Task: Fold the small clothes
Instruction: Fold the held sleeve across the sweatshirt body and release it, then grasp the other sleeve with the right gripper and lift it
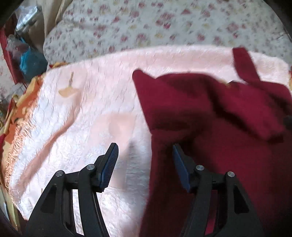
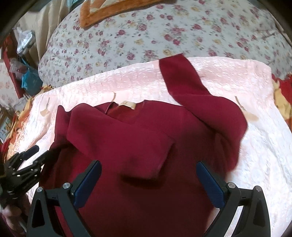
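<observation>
Red shirt (image 2: 146,145) lies on the pink blanket (image 2: 264,145) on the bed, one sleeve already crossed over its chest. My left gripper (image 1: 145,164) and right gripper (image 2: 148,184) both hover with fingers spread, empty. I'd pinch the far sleeve (image 2: 182,80) near its cuff and lay it across flat.

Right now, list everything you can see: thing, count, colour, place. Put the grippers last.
Garment: one, dark red, long-sleeved, spread on the pink cloth; one sleeve folded across its front, the other stretched away.
Neck label: one, beige, at the collar.
Pink cloth: one, pale pink, shiny, over the bed.
Floral cover: one, white with red flowers, beyond the pink cloth.
Orange mat: one, on the floral cover.
Blue bag: one, at the far left.
Left gripper: one, black with blue pads, open, at the garment's edge.
Right gripper: one, same colours, open, above the garment.
</observation>
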`<state>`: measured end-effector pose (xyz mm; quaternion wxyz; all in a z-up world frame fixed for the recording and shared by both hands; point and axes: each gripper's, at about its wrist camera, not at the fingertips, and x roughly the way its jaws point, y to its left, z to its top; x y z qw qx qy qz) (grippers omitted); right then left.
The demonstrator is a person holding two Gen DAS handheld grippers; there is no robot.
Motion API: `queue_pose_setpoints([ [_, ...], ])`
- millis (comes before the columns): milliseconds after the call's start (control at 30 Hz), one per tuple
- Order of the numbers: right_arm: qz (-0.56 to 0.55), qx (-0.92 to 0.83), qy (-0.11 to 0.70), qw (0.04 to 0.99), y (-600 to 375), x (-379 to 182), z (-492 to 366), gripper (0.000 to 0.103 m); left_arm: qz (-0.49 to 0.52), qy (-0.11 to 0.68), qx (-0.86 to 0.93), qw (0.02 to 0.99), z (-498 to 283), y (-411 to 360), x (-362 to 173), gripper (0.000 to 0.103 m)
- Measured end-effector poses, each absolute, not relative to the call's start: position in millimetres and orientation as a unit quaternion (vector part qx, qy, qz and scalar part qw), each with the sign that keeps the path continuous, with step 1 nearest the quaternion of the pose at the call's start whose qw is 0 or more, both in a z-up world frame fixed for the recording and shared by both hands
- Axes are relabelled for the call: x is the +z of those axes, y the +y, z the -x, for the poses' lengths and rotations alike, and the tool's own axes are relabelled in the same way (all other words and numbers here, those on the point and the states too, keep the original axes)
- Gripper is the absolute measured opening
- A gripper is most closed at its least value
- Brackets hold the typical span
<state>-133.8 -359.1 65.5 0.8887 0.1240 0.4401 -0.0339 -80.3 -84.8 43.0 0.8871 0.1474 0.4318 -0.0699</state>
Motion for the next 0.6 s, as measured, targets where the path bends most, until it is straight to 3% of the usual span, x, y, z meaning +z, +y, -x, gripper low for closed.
queue_pose_setpoints([
  [200, -0.118, -0.076, 0.463, 0.875, -370, 37, 104, 0.100, -0.131, 0.424, -0.048, 0.895, 71, -76, 39, 0.063],
  [300, -0.086, -0.085, 0.462, 0.878, -369, 25, 91, 0.083, -0.108, 0.436, -0.035, 0.893, 66, -64, 35, 0.063],
  [333, -0.076, -0.075, 0.453, 0.885, -367, 26, 90, 0.071, -0.091, 0.443, -0.038, 0.891, 64, -57, 33, 0.063],
  [367, -0.082, -0.054, 0.449, 0.888, -366, 26, 89, 0.038, -0.080, 0.447, -0.039, 0.890, 63, -54, 32, 0.063],
  [433, -0.086, -0.028, 0.449, 0.889, -364, 29, 87, 0.028, -0.063, 0.452, -0.044, 0.889, 62, -48, 31, 0.063],
  [500, -0.066, -0.018, 0.439, 0.896, -363, 39, 89, 0.010, -0.054, 0.454, -0.045, 0.888, 62, -46, 32, 0.063],
  [600, -0.063, -0.030, 0.400, 0.914, -375, 63, 105, 0.009, -0.048, 0.454, -0.048, 0.888, 61, -44, 32, 0.063],
])
